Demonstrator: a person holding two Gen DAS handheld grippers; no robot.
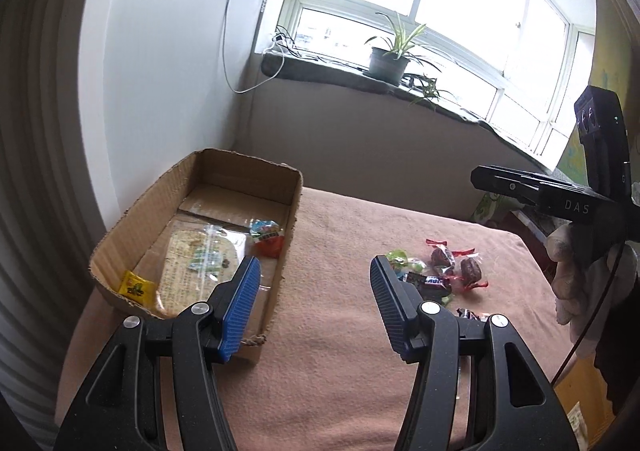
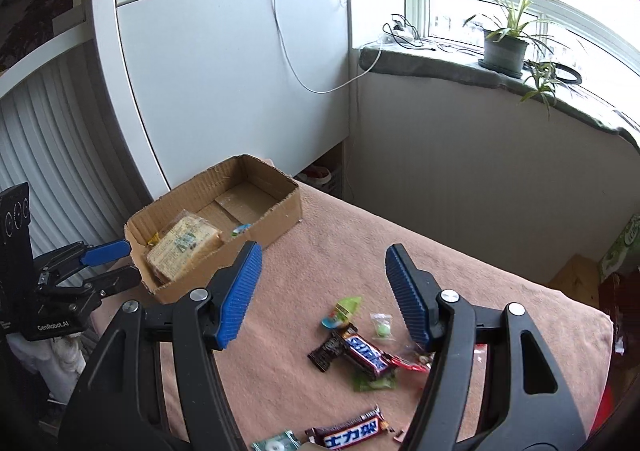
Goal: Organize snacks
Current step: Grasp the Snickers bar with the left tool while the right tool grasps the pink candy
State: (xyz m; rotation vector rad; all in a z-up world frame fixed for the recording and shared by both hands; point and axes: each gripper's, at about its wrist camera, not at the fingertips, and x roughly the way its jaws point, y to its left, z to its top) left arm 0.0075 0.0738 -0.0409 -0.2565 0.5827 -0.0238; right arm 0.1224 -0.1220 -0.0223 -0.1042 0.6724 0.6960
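Observation:
A cardboard box (image 1: 294,207) (image 2: 280,217) stands on the pink cloth at the left. Inside it lie a large clear packet of biscuits (image 1: 200,263) (image 2: 182,247), a yellow sachet (image 1: 138,285) and an orange and blue snack (image 1: 266,237). A pile of loose snacks (image 1: 444,271) lies to the right on the cloth, among them a Snickers bar (image 2: 366,355), a green sweet (image 2: 382,329) and a second bar (image 2: 352,431). My left gripper (image 1: 314,283) hovers open and empty beside the box. My right gripper (image 2: 324,279) (image 1: 504,183) hovers open and empty above the pile.
The pink cloth (image 1: 340,331) covers the whole table. A white cabinet (image 2: 224,71) stands behind the box. A window sill with a potted plant (image 1: 386,59) (image 2: 504,47) runs along the back. A gloved hand (image 1: 580,271) holds the right gripper at the table's right edge.

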